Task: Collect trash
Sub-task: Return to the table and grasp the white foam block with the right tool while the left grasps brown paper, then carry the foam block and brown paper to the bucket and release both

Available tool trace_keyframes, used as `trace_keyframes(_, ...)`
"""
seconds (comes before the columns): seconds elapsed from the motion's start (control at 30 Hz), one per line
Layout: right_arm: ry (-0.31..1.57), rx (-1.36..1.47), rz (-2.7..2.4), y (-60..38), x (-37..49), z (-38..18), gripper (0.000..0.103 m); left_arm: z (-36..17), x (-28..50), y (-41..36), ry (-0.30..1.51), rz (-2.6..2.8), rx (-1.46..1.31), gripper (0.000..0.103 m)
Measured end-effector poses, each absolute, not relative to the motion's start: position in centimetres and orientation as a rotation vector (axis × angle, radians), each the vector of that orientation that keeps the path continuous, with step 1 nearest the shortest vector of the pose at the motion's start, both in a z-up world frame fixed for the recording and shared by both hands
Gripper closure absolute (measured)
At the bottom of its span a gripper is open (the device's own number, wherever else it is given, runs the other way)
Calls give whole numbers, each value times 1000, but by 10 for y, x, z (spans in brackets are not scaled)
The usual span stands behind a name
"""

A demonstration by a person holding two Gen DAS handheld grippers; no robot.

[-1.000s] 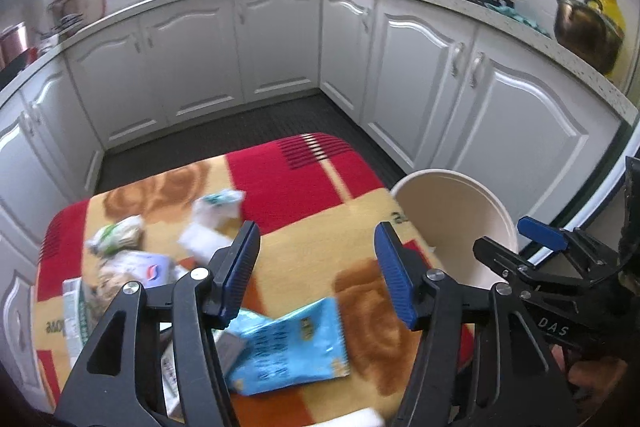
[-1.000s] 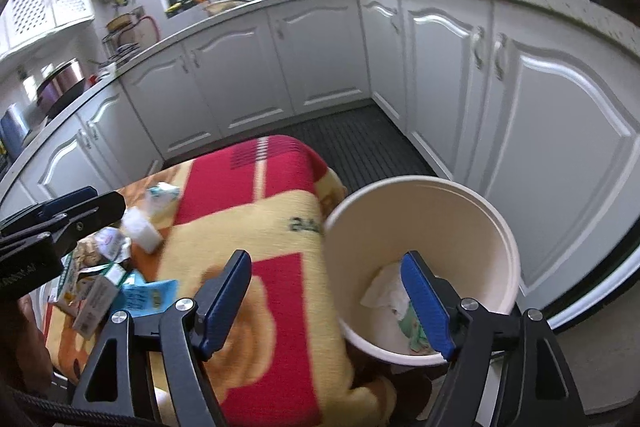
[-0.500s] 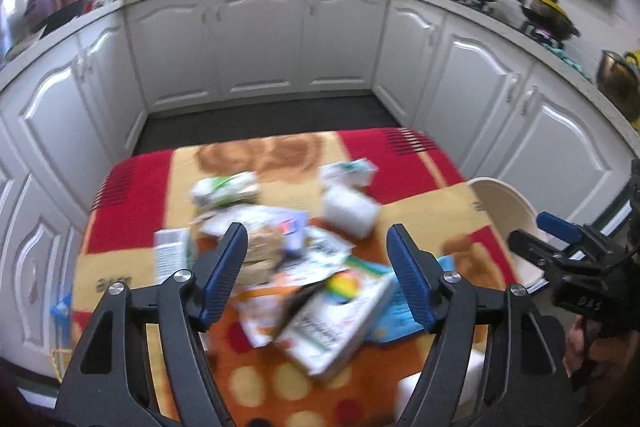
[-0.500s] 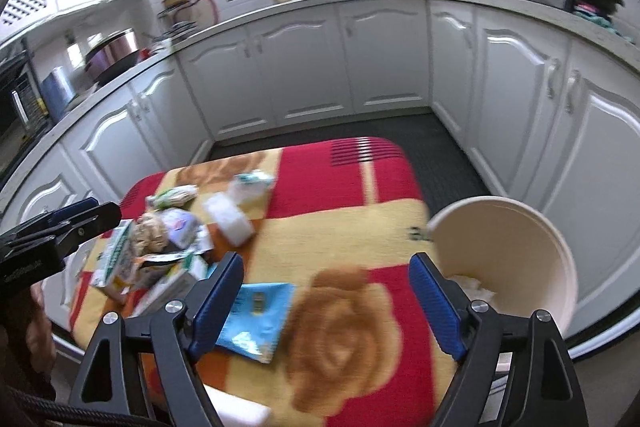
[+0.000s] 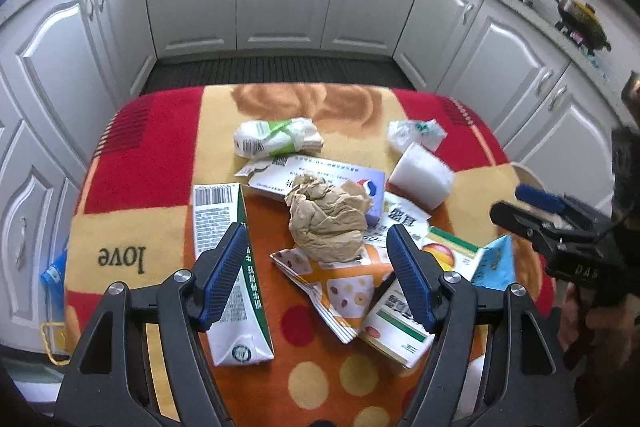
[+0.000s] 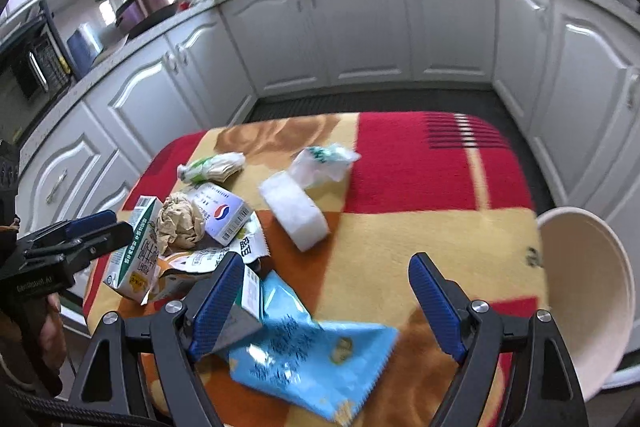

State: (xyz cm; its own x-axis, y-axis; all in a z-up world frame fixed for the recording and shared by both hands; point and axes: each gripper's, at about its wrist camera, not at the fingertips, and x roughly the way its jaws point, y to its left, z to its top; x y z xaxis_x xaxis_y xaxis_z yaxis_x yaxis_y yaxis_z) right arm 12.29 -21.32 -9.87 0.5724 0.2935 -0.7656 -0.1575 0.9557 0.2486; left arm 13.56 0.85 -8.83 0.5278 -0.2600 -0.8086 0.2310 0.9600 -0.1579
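Hovering over the litter pile on the blanket-covered counter (image 5: 132, 187), both tongs released and empty. Left tongs (image 5: 316, 275) spread wide, jaws framing the crumpled brown paper ball (image 5: 328, 219), which sits atop a patterned snack wrapper (image 5: 340, 283) and against a blue-and-white carton (image 5: 320, 179). Right tongs (image 6: 328, 303) equally spread above the light blue snack bag (image 6: 312, 347), near the cream trash bin (image 6: 588, 307) at the counter's right edge.

Advice for a clean pick:
- Lower the left tongs straight around the paper ball alone; avoid snagging the wrapper beneath.
- Pinch the bag at a raised fold, not flat against the blanket.
- Carry one piece per tongs; release only well inside the bin rim.
- Keep the milk carton (image 5: 228, 267) for a later pass.
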Motion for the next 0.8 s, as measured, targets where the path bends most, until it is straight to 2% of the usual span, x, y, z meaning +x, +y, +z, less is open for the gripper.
trace_keyframes(0.3,980,113,330,-192,168,-122,20,-106,161,-14,1000,-292,85,33)
trace_keyframes(0.37,990,111,346,-189,176,-127,21,-110,167,-15,1024,-316,85,45)
trace_keyframes(0.43,994,115,357,-186,182,-132,29,-116,172,-15,1070,-332,68,71)
trace_keyframes(0.5,1013,118,379,-182,188,-137,52,-120,174,-15,1077,-330,62,73)
trace_keyframes(0.6,1033,122,399,-179,190,-143,69,-115,172,-13,1056,-334,41,77)
trace_keyframes(0.8,953,165,408,-195,164,-123,73,-90,158,-10,986,-337,34,78)
